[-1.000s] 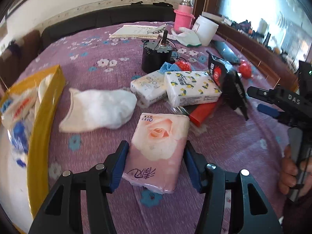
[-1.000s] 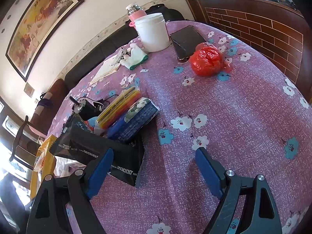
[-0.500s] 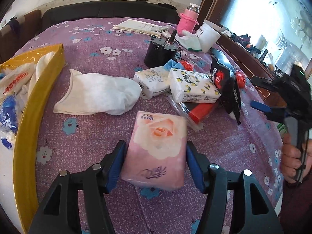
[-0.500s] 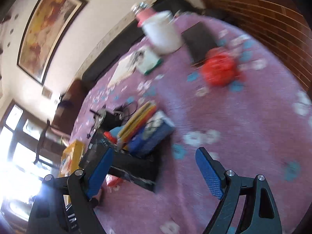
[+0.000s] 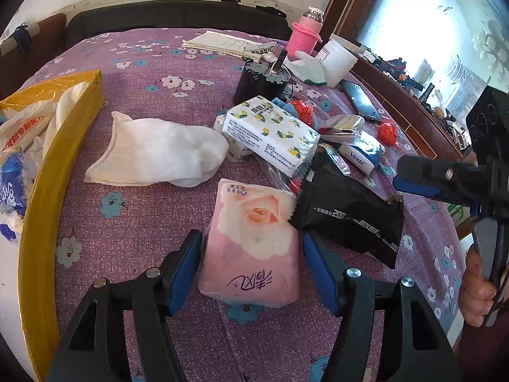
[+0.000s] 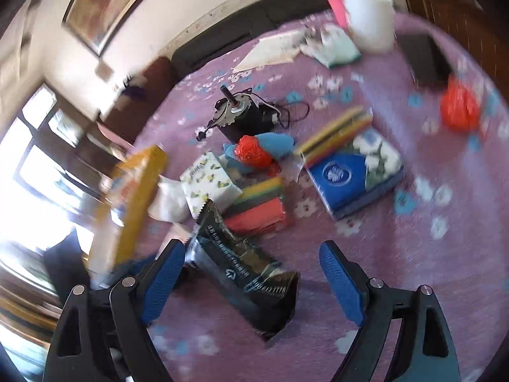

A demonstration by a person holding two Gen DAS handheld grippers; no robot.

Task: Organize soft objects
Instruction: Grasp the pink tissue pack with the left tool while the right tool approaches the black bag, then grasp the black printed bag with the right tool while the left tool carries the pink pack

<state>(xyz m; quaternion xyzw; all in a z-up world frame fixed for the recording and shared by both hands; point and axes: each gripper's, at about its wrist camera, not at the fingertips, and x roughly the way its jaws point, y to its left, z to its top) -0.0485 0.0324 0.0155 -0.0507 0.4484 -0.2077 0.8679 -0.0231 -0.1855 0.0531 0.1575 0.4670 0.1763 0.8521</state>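
Note:
My left gripper (image 5: 253,269) is shut on a pink rose-print tissue pack (image 5: 254,242) and holds it just above the purple flowered tablecloth (image 5: 136,222). A white cloth (image 5: 159,152) lies beyond it, next to a lemon-print tissue pack (image 5: 270,133). A yellow bin (image 5: 47,191) with bagged soft items stands at the left. My right gripper (image 6: 251,283) is open over a black packet (image 6: 248,273), which also shows in the left wrist view (image 5: 350,219). The right gripper shows at the right of the left wrist view (image 5: 445,184).
A black motor (image 5: 257,82), pink bottle (image 5: 305,35), white tub (image 5: 337,63), phone (image 5: 359,98), red bags (image 6: 459,108), blue tissue pack (image 6: 353,175) and coloured sponges (image 6: 257,210) crowd the table's middle and far side. A sofa (image 5: 159,19) lies behind.
The left gripper has lifted the pink pack and swung slightly right. The right gripper has moved quickly left to hover over the black packet; its view is blurred.

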